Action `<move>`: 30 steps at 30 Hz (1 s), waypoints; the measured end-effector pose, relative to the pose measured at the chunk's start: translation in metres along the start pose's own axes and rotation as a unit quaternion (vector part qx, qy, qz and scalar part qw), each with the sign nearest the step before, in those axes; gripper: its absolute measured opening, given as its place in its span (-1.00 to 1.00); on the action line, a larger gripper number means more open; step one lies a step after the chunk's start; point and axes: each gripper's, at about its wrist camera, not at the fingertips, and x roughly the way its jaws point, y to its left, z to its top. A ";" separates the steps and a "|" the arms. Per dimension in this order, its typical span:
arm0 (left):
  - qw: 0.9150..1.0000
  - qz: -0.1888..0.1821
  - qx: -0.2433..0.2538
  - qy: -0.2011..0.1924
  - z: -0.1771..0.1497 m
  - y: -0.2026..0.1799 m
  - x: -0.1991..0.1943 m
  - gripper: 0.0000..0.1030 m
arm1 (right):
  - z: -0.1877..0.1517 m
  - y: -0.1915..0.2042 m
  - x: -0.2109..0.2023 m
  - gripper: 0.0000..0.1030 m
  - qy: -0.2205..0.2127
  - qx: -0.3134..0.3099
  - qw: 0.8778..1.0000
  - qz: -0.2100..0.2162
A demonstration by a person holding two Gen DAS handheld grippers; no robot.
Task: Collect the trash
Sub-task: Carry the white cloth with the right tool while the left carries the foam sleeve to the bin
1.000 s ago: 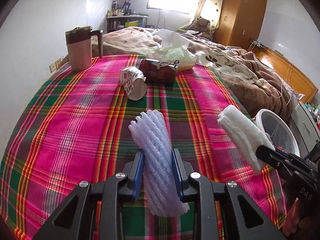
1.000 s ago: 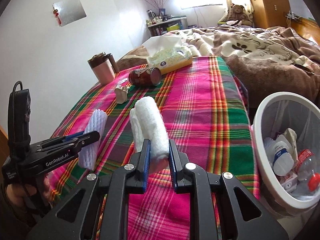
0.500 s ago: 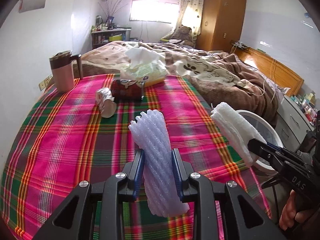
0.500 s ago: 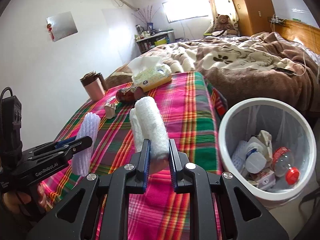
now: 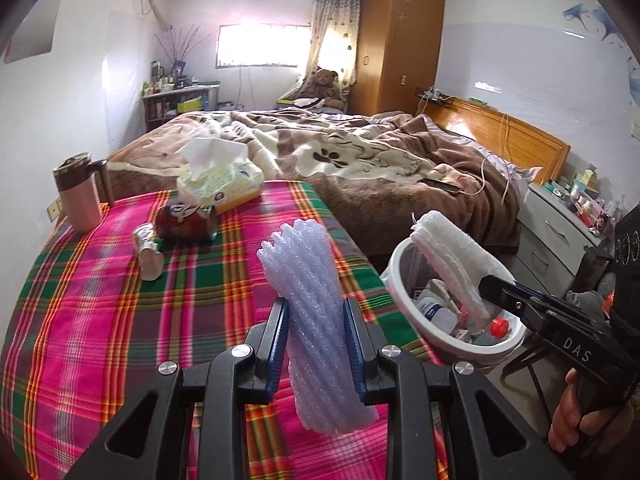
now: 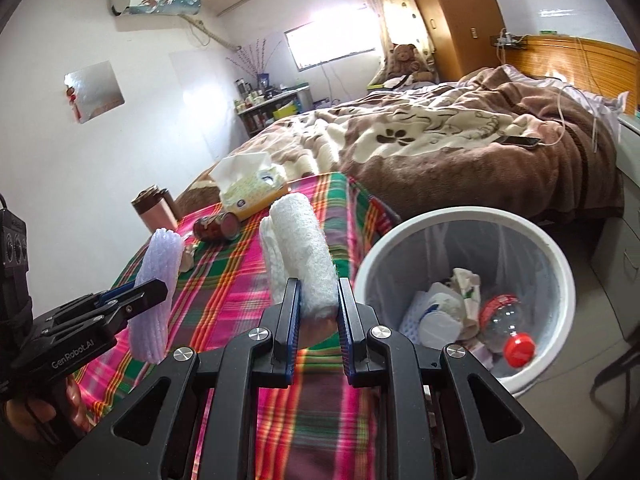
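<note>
We hold two pieces of trash at once. Our left gripper (image 5: 314, 344) is clamped on a lilac foam net sleeve (image 5: 308, 300), standing upright above the plaid counter (image 5: 100, 320). Our right gripper (image 6: 318, 320) is closed on a white foam roll (image 6: 306, 256), near the rim of the white bin (image 6: 560, 264) beside the counter, likely so both can drop in. A cup (image 5: 149, 252) and can (image 5: 182, 222) remain.
</note>
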 end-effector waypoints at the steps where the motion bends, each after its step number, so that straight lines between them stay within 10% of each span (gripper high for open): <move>1: 1.000 -0.004 0.003 -0.001 0.001 -0.005 0.001 -0.46 | 0.000 -0.004 -0.002 -0.65 -0.001 0.002 1.000 -0.002; 30: 0.993 -0.093 0.064 0.017 0.037 -0.119 0.077 -0.46 | 0.017 -0.094 -0.013 -0.65 -0.014 0.054 0.990 -0.132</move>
